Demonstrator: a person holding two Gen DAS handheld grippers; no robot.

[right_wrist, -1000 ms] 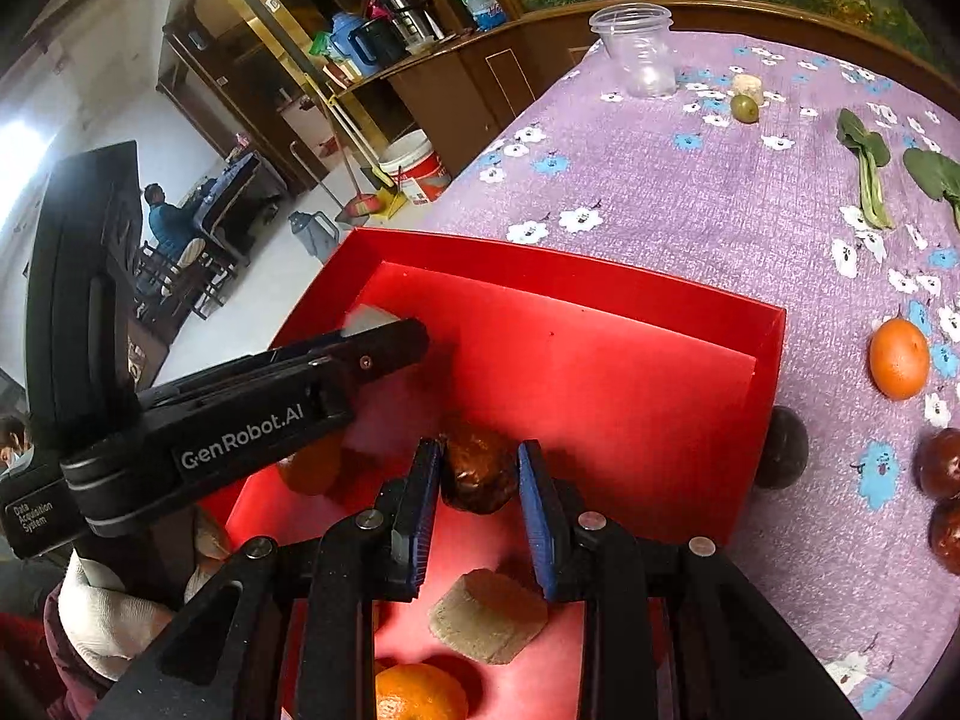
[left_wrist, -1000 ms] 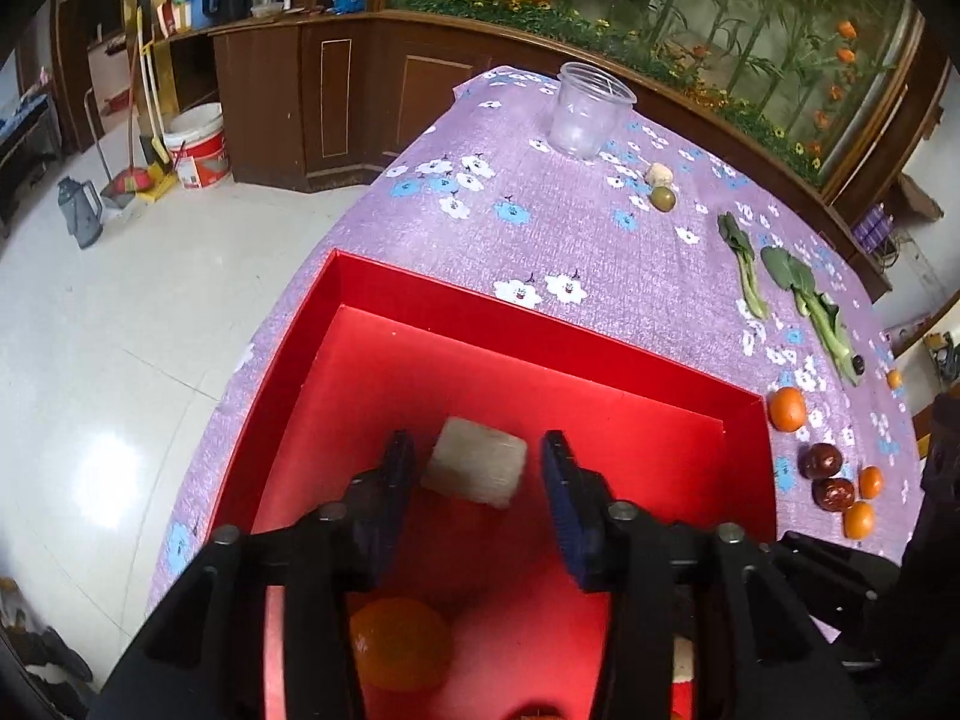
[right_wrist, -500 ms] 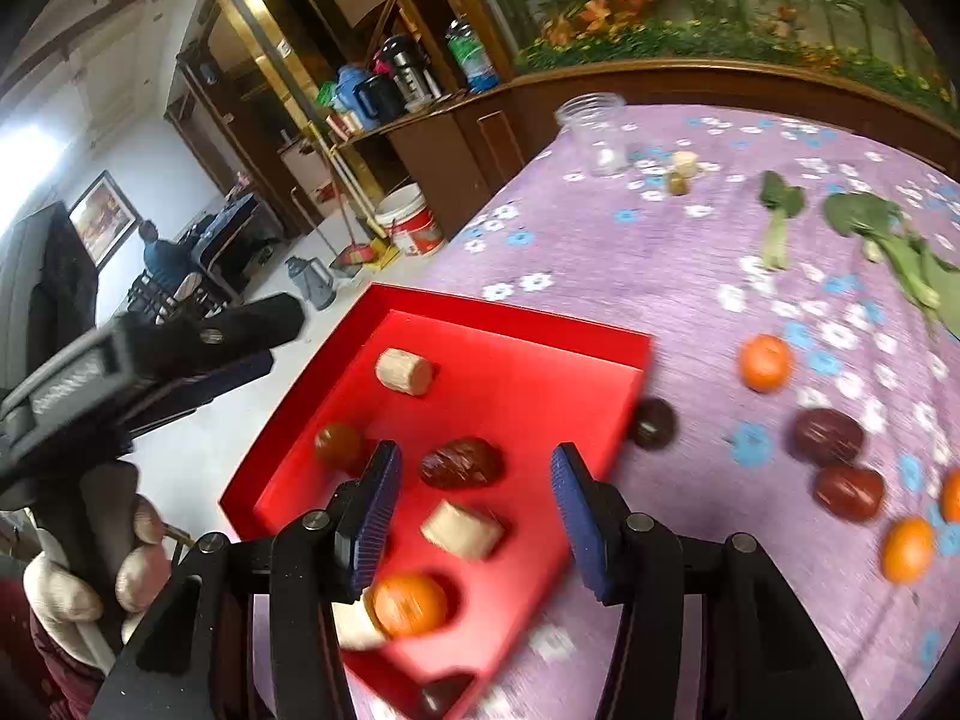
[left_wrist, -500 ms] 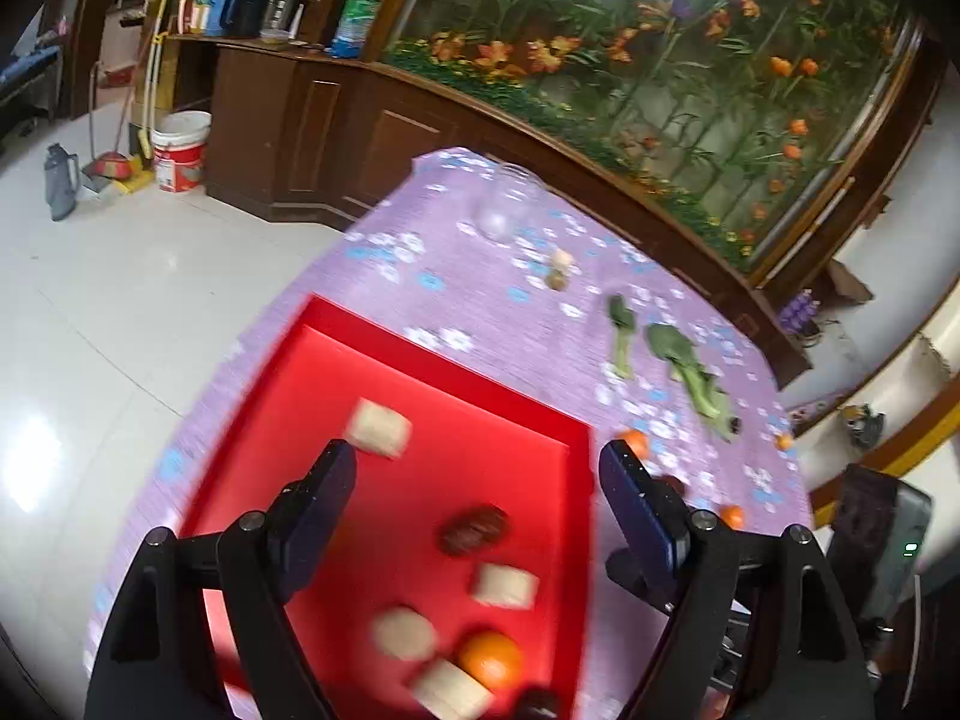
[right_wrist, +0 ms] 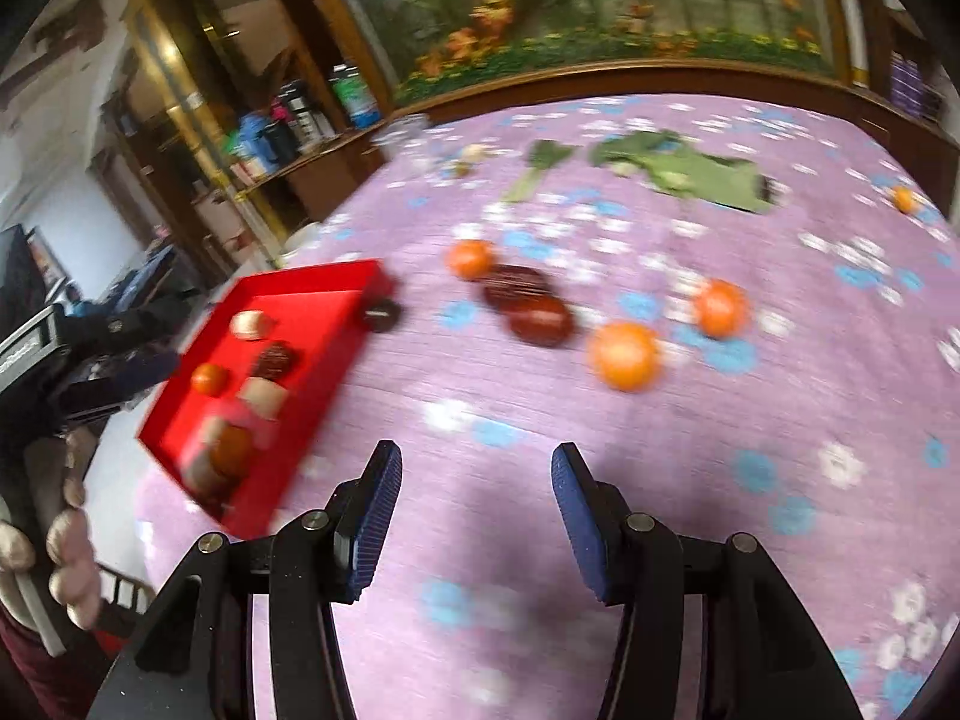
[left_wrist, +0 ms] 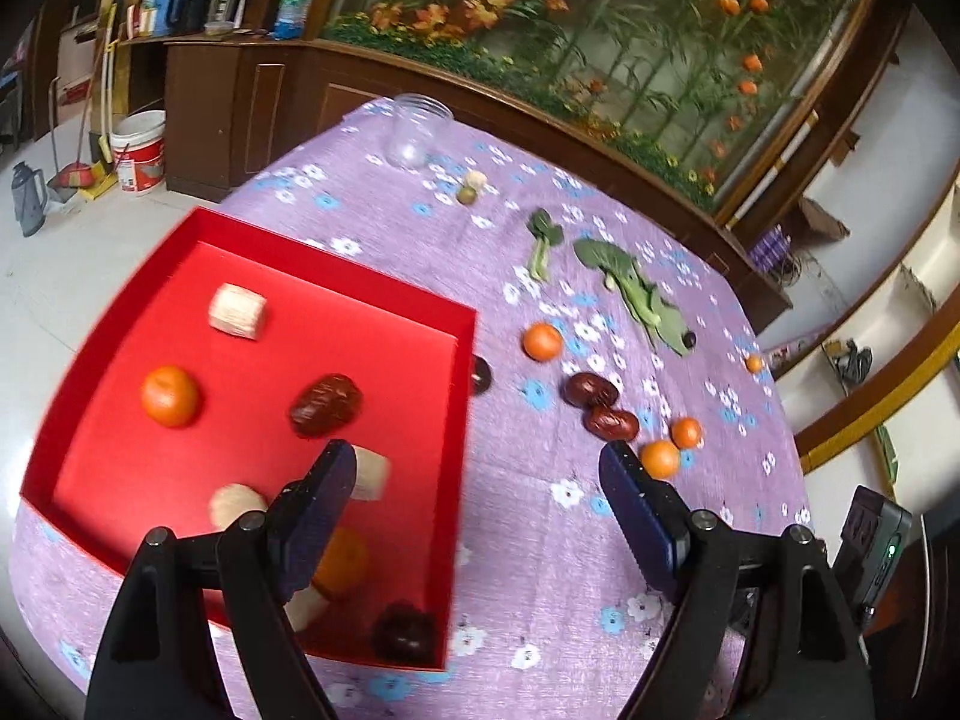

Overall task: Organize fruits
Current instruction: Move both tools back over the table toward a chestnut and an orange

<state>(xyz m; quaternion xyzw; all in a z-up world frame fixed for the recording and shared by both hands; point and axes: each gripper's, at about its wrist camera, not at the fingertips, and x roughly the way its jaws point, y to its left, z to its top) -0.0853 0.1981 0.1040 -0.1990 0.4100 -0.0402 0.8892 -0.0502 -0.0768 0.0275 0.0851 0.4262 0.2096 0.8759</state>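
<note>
Inside the red tray point(left_wrist: 420, 300) lie oranges, dates, beige chunks; both claws spread, empty.

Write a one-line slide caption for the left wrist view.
Open left gripper above a red tray of sorted fruit, with oranges and dates waiting on the purple floral tablecloth.

This looks like a home. The counter point(left_wrist: 528, 516) wears a purple cloth with little flowers. Behind it is a big glass wall of plants and orange flowers point(left_wrist: 600, 18). A dark wooden cabinet point(left_wrist: 240, 102) holds jugs and bottles. A white bucket point(left_wrist: 141, 150) and broom stand on the shiny floor point(left_wrist: 54, 276).
</note>
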